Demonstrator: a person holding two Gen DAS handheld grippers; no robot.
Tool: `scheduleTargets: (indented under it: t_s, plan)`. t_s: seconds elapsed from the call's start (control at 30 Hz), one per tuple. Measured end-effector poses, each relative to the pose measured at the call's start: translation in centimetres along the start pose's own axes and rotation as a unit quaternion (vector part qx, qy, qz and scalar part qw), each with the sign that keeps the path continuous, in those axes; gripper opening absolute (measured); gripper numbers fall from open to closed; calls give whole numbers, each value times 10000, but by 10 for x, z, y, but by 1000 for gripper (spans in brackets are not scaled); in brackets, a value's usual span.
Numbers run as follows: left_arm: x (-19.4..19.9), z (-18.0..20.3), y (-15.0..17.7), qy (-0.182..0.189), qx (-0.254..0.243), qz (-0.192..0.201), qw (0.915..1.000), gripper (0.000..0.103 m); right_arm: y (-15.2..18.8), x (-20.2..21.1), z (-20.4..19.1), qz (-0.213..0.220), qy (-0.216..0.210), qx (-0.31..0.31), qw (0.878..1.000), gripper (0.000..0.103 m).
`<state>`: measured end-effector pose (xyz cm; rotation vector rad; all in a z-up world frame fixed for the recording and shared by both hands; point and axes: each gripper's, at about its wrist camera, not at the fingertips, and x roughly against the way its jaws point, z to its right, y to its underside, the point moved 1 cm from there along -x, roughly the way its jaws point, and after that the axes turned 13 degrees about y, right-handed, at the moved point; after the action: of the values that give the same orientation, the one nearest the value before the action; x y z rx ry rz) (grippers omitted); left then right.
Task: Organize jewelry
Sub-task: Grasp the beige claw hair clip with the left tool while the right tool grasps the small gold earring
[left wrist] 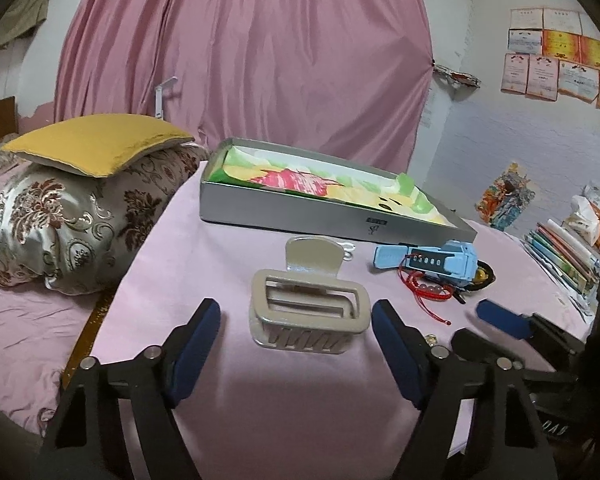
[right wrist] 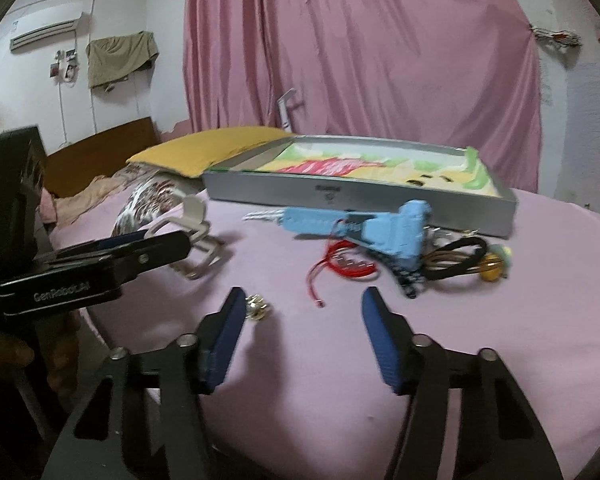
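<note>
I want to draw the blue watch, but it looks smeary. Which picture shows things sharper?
The left wrist view is sharper: the blue watch and beige hair claw have crisp edges. The right wrist view is motion-blurred, smearing the watch. Both bend at the edges.

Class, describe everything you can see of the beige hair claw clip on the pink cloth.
The beige hair claw clip looks like glossy plastic, with open rectangular frames, interlocking teeth along its near edge and a broad rounded lever behind. It looks closed and rests on the pink tablecloth, between the open fingers of the left gripper, which do not touch it.
</note>
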<state>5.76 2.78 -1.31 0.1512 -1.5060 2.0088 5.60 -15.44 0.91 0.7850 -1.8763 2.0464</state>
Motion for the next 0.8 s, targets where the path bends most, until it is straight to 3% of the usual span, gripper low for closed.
scheduleTargets:
  t_s: [0.1,0.23,0.3,0.8]
  plan:
    - [-3,1,-2,50,-12,-58,10000,67,2,-5,-10,-132,-94,66,9998,43]
    - [-7,2,-4,78,-23,-125,9999,64,2,-8,-16,-179,-98,101,9997,43]
    - [-8,2,-5,91,-18,-150,9998,64,1,-10,-19,-215,-62,119,9997,34]
    - [-14,2,-10,47,28,-266,9996,61,-3,-7,-30,-277,-186,345,9988,21]
